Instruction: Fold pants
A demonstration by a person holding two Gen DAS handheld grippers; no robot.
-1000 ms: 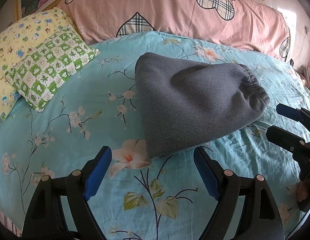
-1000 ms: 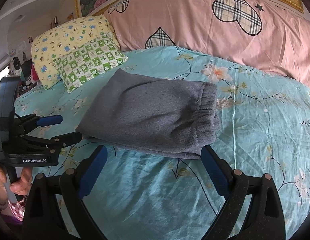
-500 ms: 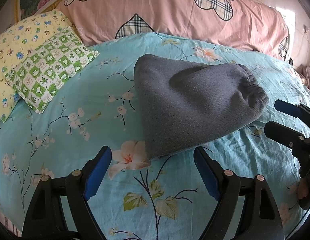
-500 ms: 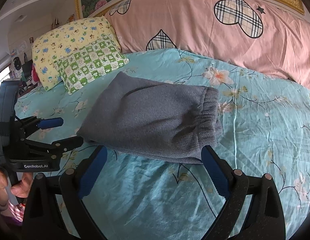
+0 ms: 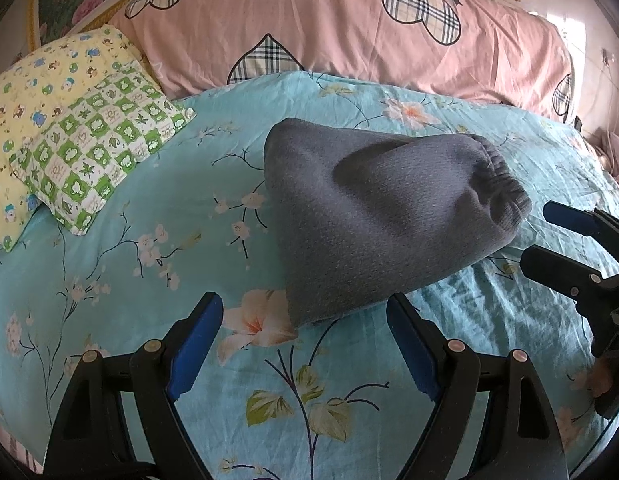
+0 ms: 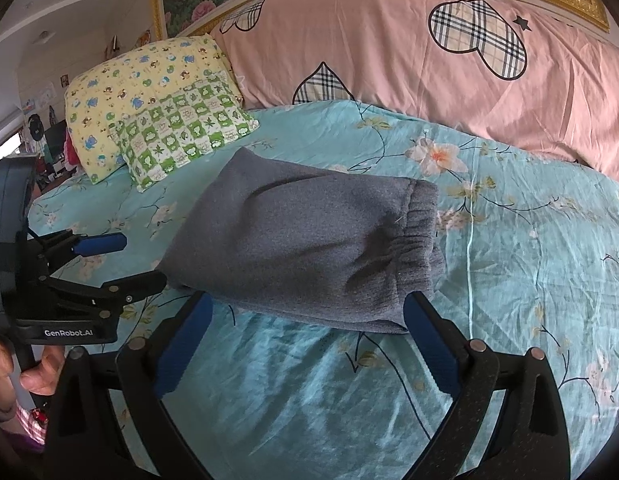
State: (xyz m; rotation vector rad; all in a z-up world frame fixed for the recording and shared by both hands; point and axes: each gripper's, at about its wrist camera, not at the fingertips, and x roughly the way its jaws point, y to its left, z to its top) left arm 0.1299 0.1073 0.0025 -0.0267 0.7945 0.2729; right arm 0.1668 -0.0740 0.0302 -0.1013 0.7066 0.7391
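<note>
The grey sweatpants (image 5: 381, 220) lie folded compactly on the bed (image 5: 149, 208); left tool (image 5: 305, 344) and right tool (image 6: 305, 340) hover beside them, both spread wide and empty, likely finished.

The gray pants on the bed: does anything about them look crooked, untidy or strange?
Nothing stands out. The gray pants lie folded in a compact bundle on the floral sheet, waistband to the right, with only soft creases on top. Both tools, left and right, are open and hold nothing.

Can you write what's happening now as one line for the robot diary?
pants: folded on bed | left gripper: open, empty | right gripper: open, empty
</note>
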